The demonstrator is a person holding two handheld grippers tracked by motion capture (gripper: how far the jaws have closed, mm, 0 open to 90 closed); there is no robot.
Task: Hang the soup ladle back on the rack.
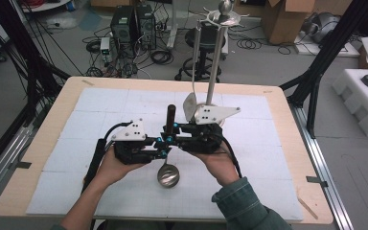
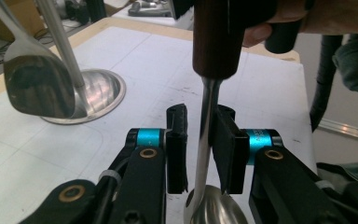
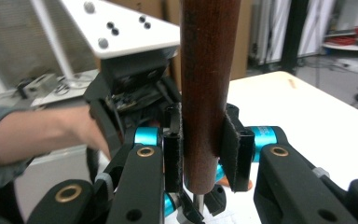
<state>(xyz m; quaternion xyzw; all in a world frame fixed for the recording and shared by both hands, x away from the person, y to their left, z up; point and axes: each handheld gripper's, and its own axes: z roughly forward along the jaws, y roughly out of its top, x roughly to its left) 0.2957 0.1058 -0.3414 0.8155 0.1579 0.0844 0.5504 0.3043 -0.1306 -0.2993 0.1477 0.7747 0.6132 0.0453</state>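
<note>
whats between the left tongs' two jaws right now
The ladle's thin metal shaft, just below its wooden handle, stands between the jaws in the left gripper view.

The ladle is seen to be of polished, mirror-bright metal in bowl and shank, while its handle is of smooth, dark reddish-brown wood with a dull sheen. Beside the ladle, a spatula of glossy reflective metal is hung from a brushed steel rack. The worktop is covered in matt white sheeting, edged by pale wood.
</note>
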